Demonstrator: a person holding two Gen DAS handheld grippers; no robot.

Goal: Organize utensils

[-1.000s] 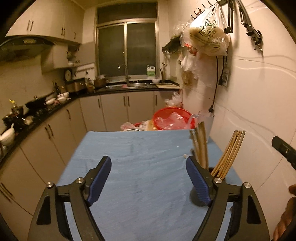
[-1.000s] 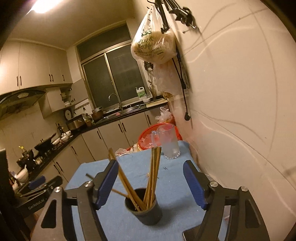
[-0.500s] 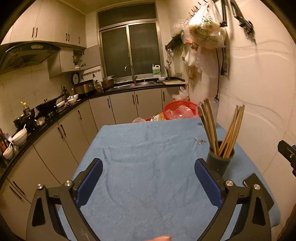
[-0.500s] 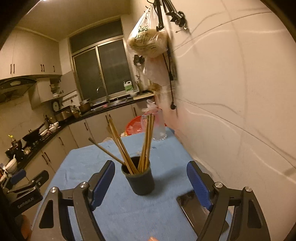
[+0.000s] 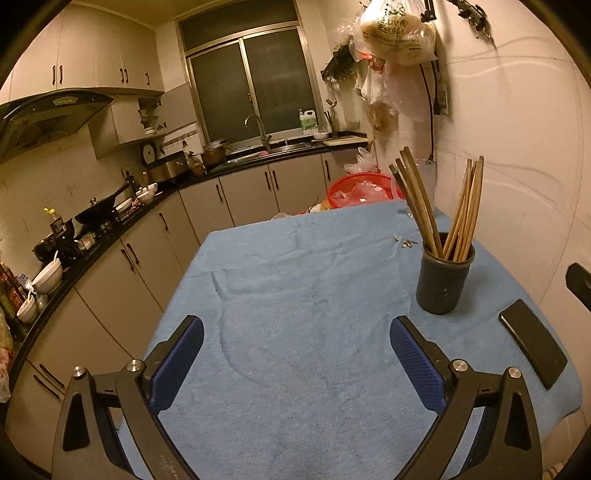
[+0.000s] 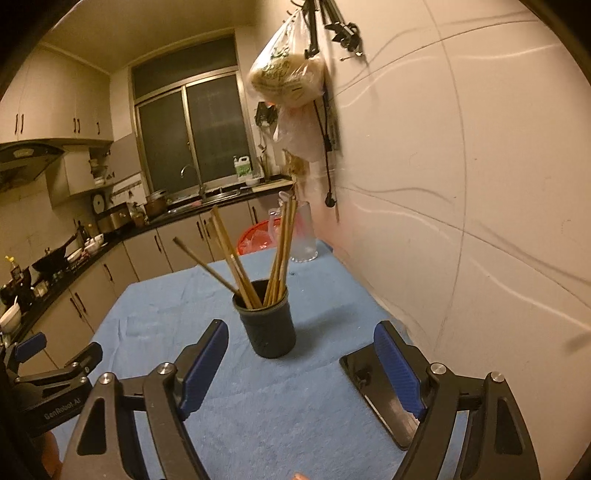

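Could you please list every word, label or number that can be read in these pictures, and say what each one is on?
"GenRobot.AI": white lettering on the body of the left gripper, seen in the right wrist view.
Green print on the hanging plastic bag: too blurred to read.
Label on the white jug by the window: too small to read.
Face of the round dial on the counter: unreadable.

Light: warm, yellowish, dim toward the corners.
Wall on the right: pale wall (image 6: 461,155), crossed by thin curved lines.
Window: dark sliding window (image 5: 251,92) at the far end (nothing visible through the glass).
Sink: faucet (image 5: 258,127) below the window, set in a black counter (image 5: 122,221) running in an L.
Cabinets: beige lower cabinets (image 5: 243,192) with dark handles; upper cabinets (image 5: 92,48) on the left.
Hood: range hood (image 5: 48,110) under the upper cabinets.
Tabletop: covered with a blue cloth (image 5: 295,295), pushed against the right wall.
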